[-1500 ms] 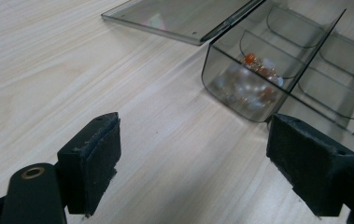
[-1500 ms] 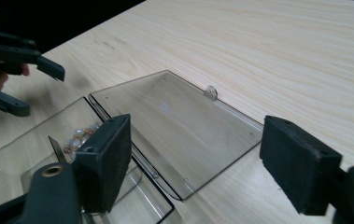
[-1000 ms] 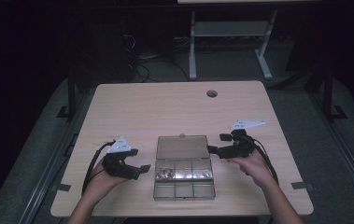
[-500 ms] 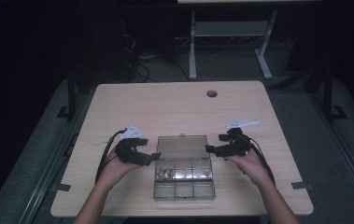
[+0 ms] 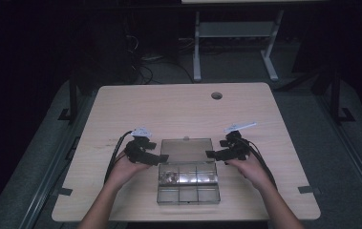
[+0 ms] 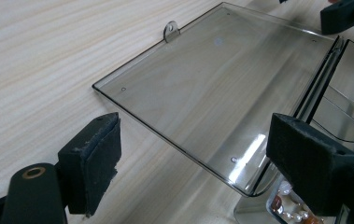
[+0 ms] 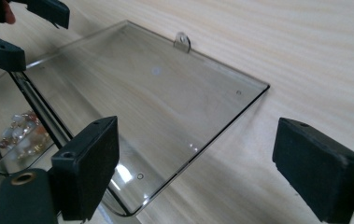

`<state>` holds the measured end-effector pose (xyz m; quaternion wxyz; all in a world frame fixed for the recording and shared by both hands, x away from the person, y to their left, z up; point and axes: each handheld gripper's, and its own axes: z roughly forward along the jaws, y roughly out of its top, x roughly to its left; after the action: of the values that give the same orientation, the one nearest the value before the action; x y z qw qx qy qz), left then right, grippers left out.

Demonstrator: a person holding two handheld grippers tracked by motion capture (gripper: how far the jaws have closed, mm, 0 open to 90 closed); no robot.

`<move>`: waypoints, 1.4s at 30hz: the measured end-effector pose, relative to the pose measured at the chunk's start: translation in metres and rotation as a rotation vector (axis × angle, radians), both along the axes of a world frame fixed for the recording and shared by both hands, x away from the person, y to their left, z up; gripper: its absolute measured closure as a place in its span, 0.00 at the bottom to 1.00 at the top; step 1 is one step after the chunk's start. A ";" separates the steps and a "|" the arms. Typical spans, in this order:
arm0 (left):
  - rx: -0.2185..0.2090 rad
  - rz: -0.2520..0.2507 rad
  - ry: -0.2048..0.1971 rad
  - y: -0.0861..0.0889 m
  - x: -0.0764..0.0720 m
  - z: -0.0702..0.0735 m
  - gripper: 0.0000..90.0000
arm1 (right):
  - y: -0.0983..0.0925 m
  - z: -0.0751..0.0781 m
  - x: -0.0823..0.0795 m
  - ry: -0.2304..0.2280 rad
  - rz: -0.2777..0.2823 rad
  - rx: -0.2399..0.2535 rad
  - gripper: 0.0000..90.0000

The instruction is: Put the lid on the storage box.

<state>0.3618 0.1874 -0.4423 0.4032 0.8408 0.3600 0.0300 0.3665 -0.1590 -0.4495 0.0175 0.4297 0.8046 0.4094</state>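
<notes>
A clear plastic compartment box sits near the table's front edge, its lid swung open toward the far side. One compartment holds pearl-like beads. My left gripper stands open at the lid's left edge. In the left gripper view the gripper straddles the lid's near corner, with the beads low at the right. My right gripper is open at the lid's right edge. In the right gripper view that gripper frames the lid, and the beads lie at the left.
The wooden table has a round cable hole at the back. A metal stand and cables sit on the dark floor beyond. The other compartments look empty.
My left gripper has moved forward and right, from beside the box's front left up to the lid's left edge. The right gripper has hardly moved.
</notes>
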 end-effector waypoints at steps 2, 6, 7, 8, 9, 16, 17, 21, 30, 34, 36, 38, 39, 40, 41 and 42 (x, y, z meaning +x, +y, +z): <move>-0.008 -0.001 0.009 0.000 0.001 -0.001 0.20 | 0.002 -0.003 0.001 0.012 0.007 -0.006 0.16; -0.023 -0.002 0.024 -0.001 0.003 -0.003 0.21 | 0.006 -0.006 0.004 0.048 0.010 0.004 0.16; -0.021 -0.004 0.030 -0.001 0.004 -0.004 0.22 | 0.006 -0.007 0.004 0.046 0.017 0.001 0.16; -0.021 -0.002 0.034 -0.001 0.005 -0.004 0.22 | 0.008 -0.008 0.005 0.053 0.019 0.002 0.16; -0.024 -0.001 0.040 -0.001 0.005 -0.005 0.22 | 0.009 -0.009 0.005 0.057 0.021 0.002 0.16; -0.062 -0.010 0.121 -0.001 0.012 -0.011 0.24 | 0.012 -0.013 0.008 0.082 0.030 0.027 0.16; -0.067 -0.007 0.127 -0.001 0.012 -0.012 0.25 | 0.012 -0.014 0.008 0.088 0.026 0.029 0.16; -0.087 -0.013 0.158 0.000 0.015 -0.015 0.25 | 0.011 -0.015 0.009 0.114 0.025 0.049 0.16; -0.138 -0.008 0.214 0.001 0.022 -0.024 0.19 | 0.015 -0.019 0.013 0.156 0.027 0.084 0.15; -0.154 -0.010 0.220 0.001 0.023 -0.025 0.19 | 0.015 -0.019 0.013 0.156 0.026 0.081 0.15; -0.158 -0.016 0.220 0.001 0.023 -0.026 0.19 | 0.015 -0.019 0.013 0.158 0.026 0.085 0.15; -0.165 -0.023 0.220 0.000 0.024 -0.027 0.19 | 0.017 -0.020 0.013 0.163 0.028 0.095 0.15; -0.170 -0.024 0.221 -0.001 0.024 -0.027 0.19 | 0.018 -0.020 0.013 0.161 0.032 0.101 0.15; -0.171 -0.025 0.221 -0.002 0.024 -0.027 0.19 | 0.018 -0.020 0.013 0.161 0.032 0.101 0.15; -0.173 -0.024 0.221 -0.002 0.023 -0.027 0.19 | 0.018 -0.020 0.013 0.159 0.035 0.103 0.15; -0.174 -0.027 0.221 -0.002 0.024 -0.027 0.19 | 0.018 -0.021 0.013 0.160 0.036 0.104 0.15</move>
<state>0.3853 0.1857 -0.4693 0.4328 0.8057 0.3920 -0.0994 0.3795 -0.1409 -0.4702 -0.0765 0.4466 0.7888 0.4155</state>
